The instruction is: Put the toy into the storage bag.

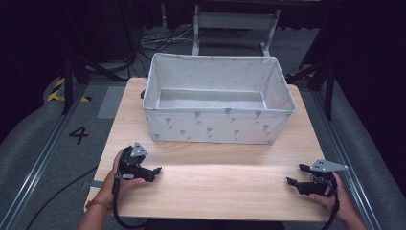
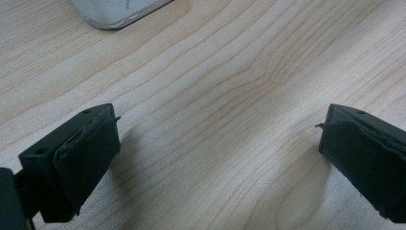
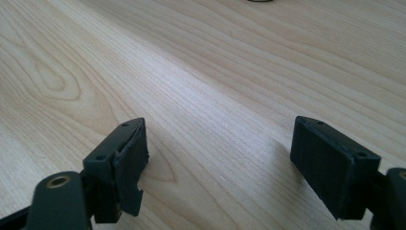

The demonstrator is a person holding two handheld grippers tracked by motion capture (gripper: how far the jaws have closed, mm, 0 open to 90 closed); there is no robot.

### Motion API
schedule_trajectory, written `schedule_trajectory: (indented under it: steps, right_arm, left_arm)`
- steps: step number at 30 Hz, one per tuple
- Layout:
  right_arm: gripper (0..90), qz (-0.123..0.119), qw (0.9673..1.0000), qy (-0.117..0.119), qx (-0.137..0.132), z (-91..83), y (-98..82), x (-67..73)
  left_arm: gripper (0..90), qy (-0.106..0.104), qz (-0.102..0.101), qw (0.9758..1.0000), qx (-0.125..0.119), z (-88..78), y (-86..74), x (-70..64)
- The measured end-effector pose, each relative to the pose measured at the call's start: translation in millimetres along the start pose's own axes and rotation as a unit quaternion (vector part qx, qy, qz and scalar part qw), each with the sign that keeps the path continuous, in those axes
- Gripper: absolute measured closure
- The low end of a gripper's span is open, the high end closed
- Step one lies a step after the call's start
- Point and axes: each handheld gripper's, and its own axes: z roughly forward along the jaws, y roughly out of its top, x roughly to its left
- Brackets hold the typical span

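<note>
High view: both tongs, left (image 1: pixel 152 171) and right (image 1: pixel 296 175), are held agape, empty, on the table (image 1: pixel 215 187); the bin (image 1: pixel 218 98) at 12 o'clock could be shoved if approached carelessly.

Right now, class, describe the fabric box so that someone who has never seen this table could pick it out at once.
Start at the pale wooden table. On its far half stands the fabric box, a wide, open-topped rectangular bin with nothing visible inside. Its soft whitish-grey walls carry a small grey printed pattern, unlike the left hand-held gripper and right hand-held gripper, both black, near the table's front edge.
</note>
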Motion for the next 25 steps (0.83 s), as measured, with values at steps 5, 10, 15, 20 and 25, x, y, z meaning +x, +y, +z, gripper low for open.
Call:
schedule_trajectory:
  steps: [5, 10, 15, 20, 25]
  right_arm:
    - [20.6, 0.000, 1.0000, 0.000, 0.000, 0.2, 0.1, -0.2]
    - [20.0, 0.000, 1.0000, 0.000, 0.000, 0.3, 0.2, -0.3]
    - [19.6, 0.001, 1.0000, -0.001, 0.001, 0.4, 0.2, -0.4]
    - [18.4, 0.002, 1.0000, -0.003, 0.002, 0.5, 0.3, -0.8]
    - [18.2, 0.003, 1.0000, -0.003, 0.002, 0.5, 0.3, -0.9]
  left_arm:
    - [0.6, -0.001, -0.001, 1.0000, 0.000, 0.1, -0.1, -0.1]
    - [0.6, -0.007, -0.007, 1.0000, 0.001, 0.2, -0.3, -0.7]
    - [0.5, -0.006, -0.008, 1.0000, 0.002, 0.2, -0.3, -0.8]
    - [0.2, -0.003, -0.009, 1.0000, 0.002, 0.3, -0.2, -0.9]
    - [0.2, -0.001, -0.011, 0.9999, 0.000, 0.7, 0.2, -1.1]
